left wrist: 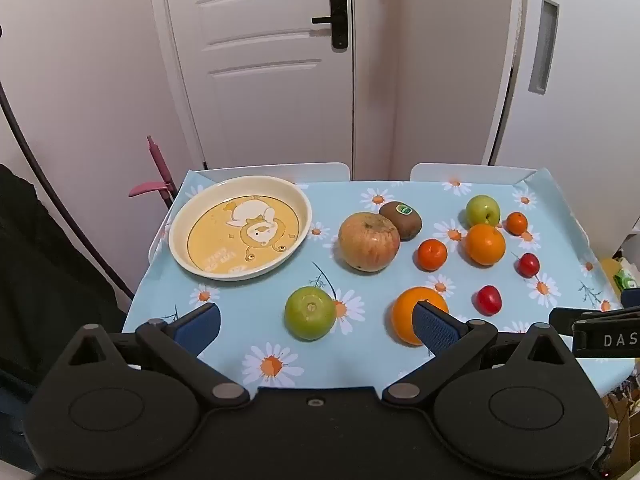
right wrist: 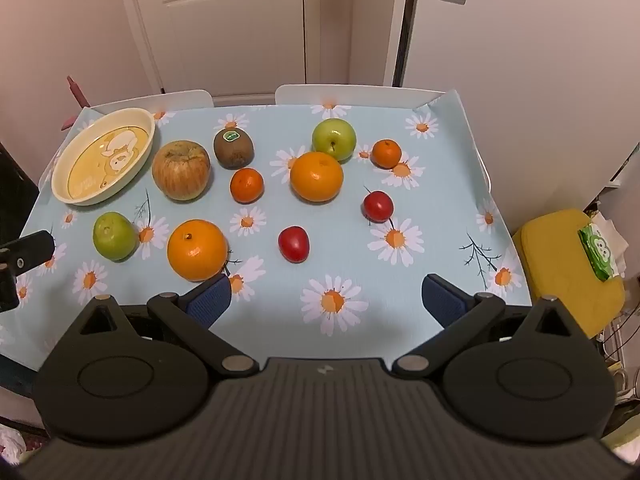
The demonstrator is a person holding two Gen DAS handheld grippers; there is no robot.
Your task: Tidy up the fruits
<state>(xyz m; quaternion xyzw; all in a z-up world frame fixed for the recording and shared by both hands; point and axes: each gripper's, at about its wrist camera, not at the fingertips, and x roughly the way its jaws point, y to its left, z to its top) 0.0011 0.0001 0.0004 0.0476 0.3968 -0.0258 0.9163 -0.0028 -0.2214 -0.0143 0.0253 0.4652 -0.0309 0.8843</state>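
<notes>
A cream plate (left wrist: 182,216) (right wrist: 64,164) with a yellow cartoon centre sits at the table's far left, nothing in it. Loose fruit lies across the daisy cloth: a big reddish apple (left wrist: 368,246) (right wrist: 181,170), a kiwi (left wrist: 401,219) (right wrist: 233,148), two green apples (left wrist: 309,313) (left wrist: 482,210), two oranges (left wrist: 408,312) (left wrist: 485,244), two tangerines (left wrist: 432,255) (left wrist: 516,223) and two small red fruits (left wrist: 489,300) (left wrist: 528,265). My left gripper (left wrist: 316,326) is open above the near green apple, holding nothing. My right gripper (right wrist: 326,300) is open over bare cloth near the front edge.
The table (right wrist: 460,216) stands against a white door (left wrist: 264,64) with white chair backs (left wrist: 280,170) behind it. A yellow stool (right wrist: 568,268) with a green packet is at the right. A pink handle (left wrist: 158,176) leans by the plate's corner.
</notes>
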